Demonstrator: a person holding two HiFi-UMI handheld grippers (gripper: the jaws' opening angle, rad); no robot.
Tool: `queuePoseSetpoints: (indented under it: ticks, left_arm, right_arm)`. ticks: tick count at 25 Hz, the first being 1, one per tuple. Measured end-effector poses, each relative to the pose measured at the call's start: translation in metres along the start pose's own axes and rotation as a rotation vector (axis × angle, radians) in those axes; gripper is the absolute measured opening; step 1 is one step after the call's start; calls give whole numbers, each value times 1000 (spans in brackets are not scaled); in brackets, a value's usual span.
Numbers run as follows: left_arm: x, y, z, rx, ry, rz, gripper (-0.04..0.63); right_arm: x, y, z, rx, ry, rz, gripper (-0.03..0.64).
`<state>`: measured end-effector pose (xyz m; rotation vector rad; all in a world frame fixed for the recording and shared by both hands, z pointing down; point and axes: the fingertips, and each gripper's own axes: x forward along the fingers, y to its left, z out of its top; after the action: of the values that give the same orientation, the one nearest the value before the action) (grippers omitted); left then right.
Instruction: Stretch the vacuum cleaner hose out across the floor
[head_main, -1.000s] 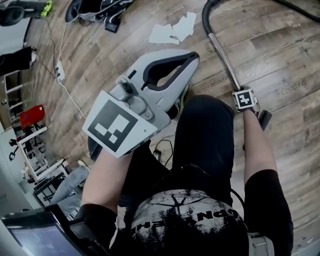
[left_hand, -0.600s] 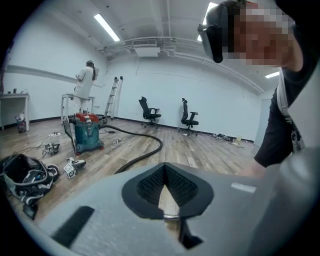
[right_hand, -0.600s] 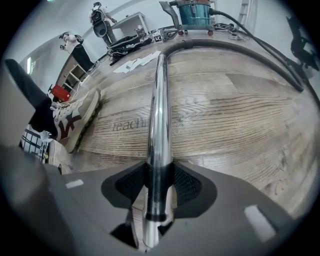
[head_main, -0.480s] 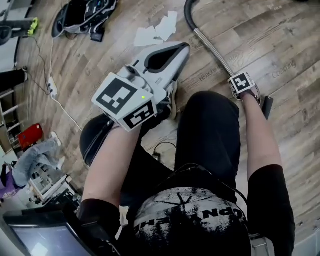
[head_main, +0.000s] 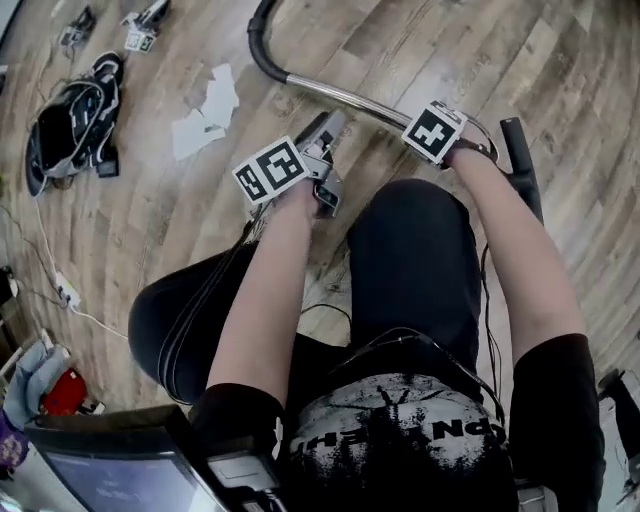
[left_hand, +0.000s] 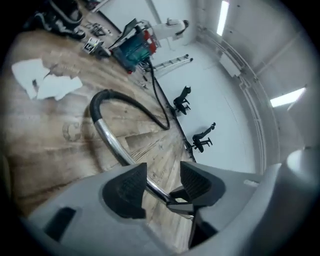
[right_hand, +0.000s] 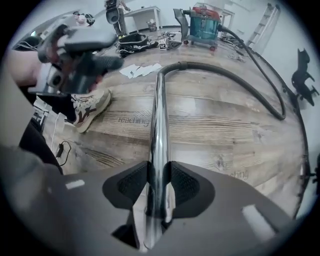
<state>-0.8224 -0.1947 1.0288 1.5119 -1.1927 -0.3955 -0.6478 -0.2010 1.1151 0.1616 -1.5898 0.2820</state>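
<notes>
While the right gripper (right_hand: 159, 182) is clenched on the chrome tube (right_hand: 159, 125), with its jaws just now closing in and a pad tight on each side, the left gripper (left_hand: 162, 182) is released. Its jaws have just been opening. The tube runs through the gap, and neither pad presses on it as far as I can see. Both grippers sit near each other on the tube, in front of the person's knees, above the wood floor (right_hand: 225, 130).

The black hose (right_hand: 235, 80) leaves the bent far end of the tube, swings out in a wide loop on the floor and doubles back to the teal vacuum (right_hand: 202, 22) near the far wall. So it's not stretched out yet.

My read: the step in hand is getting a two-point hold on the tube before the pull.

Next move needs:
- left gripper to close on the tube just ahead of the right
- tube carried away from the vacuum until the loop lies straight
- a steady pull, so the vacuum doesn't get dragged along
- care around the loose papers (head_main: 205, 110) lying beside the bend
</notes>
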Motion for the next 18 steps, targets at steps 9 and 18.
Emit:
queuePoseSetpoints:
  ticks: [9,18]
  left_arm:
    - [87,63,-68,-413,-100,-78,262]
    - [110,34,-18,-701,-320,-237,130]
  right_arm:
    - [-2,2,12,-52,-53,-3,153]
    - [-60,17,24,-143,-165,-82,153]
